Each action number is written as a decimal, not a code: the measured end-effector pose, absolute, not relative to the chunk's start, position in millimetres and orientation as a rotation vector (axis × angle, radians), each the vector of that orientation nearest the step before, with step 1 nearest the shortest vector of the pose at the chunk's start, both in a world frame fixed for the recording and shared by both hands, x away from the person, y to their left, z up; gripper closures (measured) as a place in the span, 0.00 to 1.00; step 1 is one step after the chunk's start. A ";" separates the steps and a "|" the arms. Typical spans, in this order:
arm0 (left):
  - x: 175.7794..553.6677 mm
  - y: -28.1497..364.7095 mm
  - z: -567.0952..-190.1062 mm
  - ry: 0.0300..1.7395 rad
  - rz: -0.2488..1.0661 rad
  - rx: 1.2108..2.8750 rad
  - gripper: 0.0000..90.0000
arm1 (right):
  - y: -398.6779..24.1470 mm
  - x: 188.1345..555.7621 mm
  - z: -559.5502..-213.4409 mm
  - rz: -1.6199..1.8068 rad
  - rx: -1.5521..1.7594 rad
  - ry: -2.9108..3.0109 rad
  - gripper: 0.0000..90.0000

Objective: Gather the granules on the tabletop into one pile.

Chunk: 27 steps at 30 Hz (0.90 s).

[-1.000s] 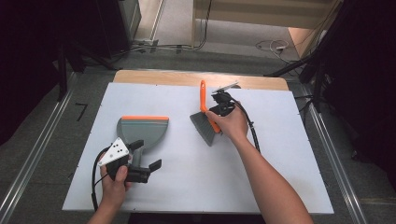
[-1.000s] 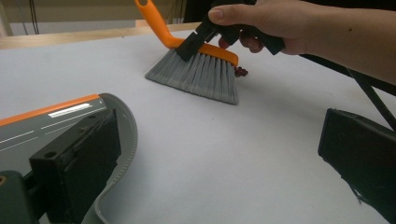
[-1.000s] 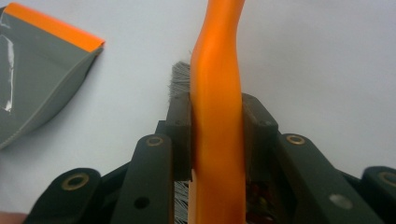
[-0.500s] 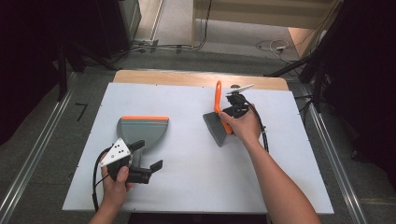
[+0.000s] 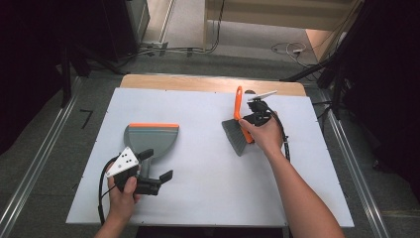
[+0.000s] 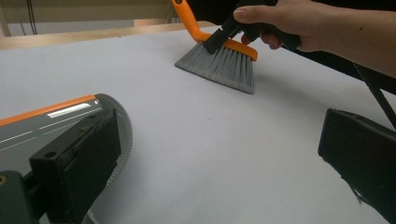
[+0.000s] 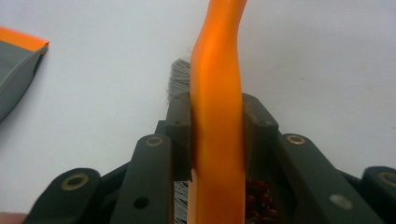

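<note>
A hand brush with grey bristles and an orange handle stands on the white board, right of centre. My right gripper is shut on its orange handle just above the bristles, both pads pressed against it. A grey dustpan with an orange lip lies at the left of the board. My left gripper rests at the dustpan's near end, open. Its left jaw stands beside the pan's rim, and bare board lies between the jaws.
A wooden table edge runs along the back of the board. Metal rails and cables lie on the floor around the table. White board stretches between the dustpan and the brush.
My right gripper has carried the brush to the right across the board, away from the dustpan. My left gripper and the dustpan have stayed where they were.
</note>
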<state>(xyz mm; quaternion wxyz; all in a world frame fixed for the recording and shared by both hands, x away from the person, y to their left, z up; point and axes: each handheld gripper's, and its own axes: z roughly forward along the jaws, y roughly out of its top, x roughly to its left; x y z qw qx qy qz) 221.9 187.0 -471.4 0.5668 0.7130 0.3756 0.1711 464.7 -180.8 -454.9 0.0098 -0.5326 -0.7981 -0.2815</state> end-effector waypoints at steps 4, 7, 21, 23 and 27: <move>222.1 187.4 -471.3 0.884 0.403 1.675 0.00 | -185.0 464.3 -455.1 -0.885 -1.676 -2.480 0.75; 222.0 187.5 -471.3 0.884 0.403 1.675 0.00 | -188.5 464.3 -454.7 -0.882 -1.673 -2.487 0.75; 221.8 187.3 -470.8 0.884 0.400 1.669 0.00 | -198.3 464.7 -454.9 -0.887 -1.676 -2.494 0.75; 221.8 187.7 -470.7 0.886 0.399 1.669 0.00 | -199.4 465.1 -453.7 -0.877 -1.676 -2.504 0.75; 221.6 188.4 -470.6 0.887 0.401 1.664 0.00 | -200.9 464.4 -451.6 -0.880 -1.656 -2.525 0.75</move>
